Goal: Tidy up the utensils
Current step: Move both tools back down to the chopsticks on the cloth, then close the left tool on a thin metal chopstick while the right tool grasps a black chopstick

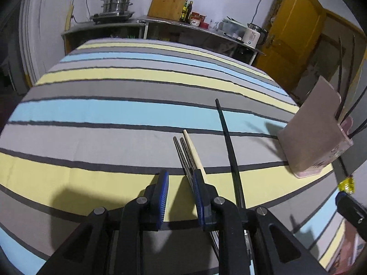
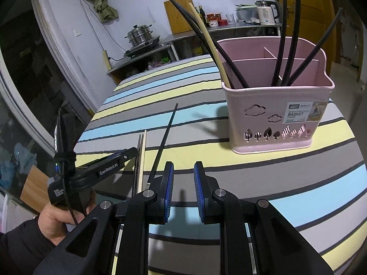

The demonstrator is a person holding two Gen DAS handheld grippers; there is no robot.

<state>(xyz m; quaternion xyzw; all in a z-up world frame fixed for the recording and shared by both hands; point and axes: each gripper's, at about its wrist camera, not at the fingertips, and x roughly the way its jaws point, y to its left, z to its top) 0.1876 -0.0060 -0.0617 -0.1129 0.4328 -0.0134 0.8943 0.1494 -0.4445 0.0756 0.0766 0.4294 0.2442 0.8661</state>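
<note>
Four loose chopsticks lie on the striped tabletop (image 1: 114, 114), left of the pink basket (image 2: 275, 116). Two dark metal chopsticks (image 1: 183, 153) lie side by side, with a pale wooden chopstick (image 1: 192, 149) touching them along their right side. A single black chopstick (image 1: 227, 142) lies apart to the right of this group, its far tip angled toward the far side of the tabletop.

The pink basket stands upright on the tabletop, right of the loose chopsticks. Dividers split it into compartments. The near compartment holds one pale chopstick (image 2: 211, 45) and a black chopstick (image 2: 206, 36) leaning left, plus three black chopsticks (image 2: 283, 45) leaning toward its right end. A label on the near wall reads BASKET.

The left tongs (image 1: 180, 190) hang over the near ends of the grouped chopsticks. The jaws are released with a gap between the blue pads; the right pad sits at the pale chopstick, and nothing is gripped. A hand (image 2: 57, 217) in a dark sleeve holds this tool.

The right tongs (image 2: 183, 183) hang above the tabletop, near side of the basket. The jaws are released and empty; the black chopstick's near end lies just left of them.

A counter (image 1: 183, 26) with a steamer pot (image 1: 118, 1), cutting board (image 1: 168, 1), bottles and a kettle (image 2: 266, 11) stands against the far wall.
</note>
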